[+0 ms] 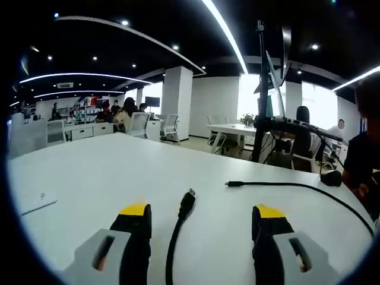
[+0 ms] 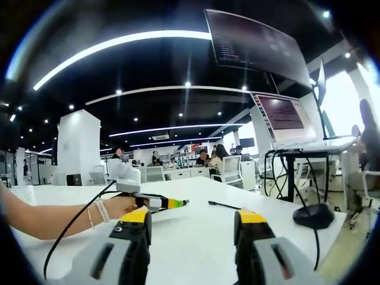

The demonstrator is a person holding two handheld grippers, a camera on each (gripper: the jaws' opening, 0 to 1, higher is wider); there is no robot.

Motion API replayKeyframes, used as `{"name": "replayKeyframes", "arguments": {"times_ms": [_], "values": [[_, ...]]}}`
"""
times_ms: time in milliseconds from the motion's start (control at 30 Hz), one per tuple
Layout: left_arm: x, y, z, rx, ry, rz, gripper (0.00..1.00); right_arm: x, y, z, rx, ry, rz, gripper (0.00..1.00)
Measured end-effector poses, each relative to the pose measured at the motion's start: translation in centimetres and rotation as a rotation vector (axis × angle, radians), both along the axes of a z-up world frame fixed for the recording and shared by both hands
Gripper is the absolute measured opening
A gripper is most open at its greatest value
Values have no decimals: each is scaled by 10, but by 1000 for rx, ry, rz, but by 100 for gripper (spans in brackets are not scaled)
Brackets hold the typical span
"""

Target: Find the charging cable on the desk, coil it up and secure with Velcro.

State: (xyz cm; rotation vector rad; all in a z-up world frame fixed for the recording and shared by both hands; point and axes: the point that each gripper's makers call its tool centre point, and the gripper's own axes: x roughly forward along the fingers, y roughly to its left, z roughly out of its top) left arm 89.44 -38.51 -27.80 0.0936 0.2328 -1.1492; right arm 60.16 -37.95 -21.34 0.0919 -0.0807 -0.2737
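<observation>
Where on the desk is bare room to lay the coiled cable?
Bare room: the wide white desk beyond the left gripper, between the small white device and the charging cable. Crowded: the right side, with the cable's other end, black base and stand.

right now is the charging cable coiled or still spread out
Spread out: the charging cable trails loose across the desk, one plug lying between the open left hand-held gripper jaws.
</observation>
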Motion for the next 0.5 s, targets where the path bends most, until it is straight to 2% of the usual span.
{"name": "replayKeyframes", "arguments": {"times_ms": [67, 233, 333, 500], "values": [[3, -3, -2, -2, -9, 7, 66, 1, -1, -1, 4, 0, -1, 57], [7, -8, -12, 43, -41, 6, 66, 1, -3, -2, 0, 3, -2, 57], [9, -8, -14, 35, -33, 6, 64, 3, -4, -2, -3, 6, -1, 57], [14, -9, -18, 69, -45, 9, 64, 9, -3, -7, -2, 20, 7, 57]]}}
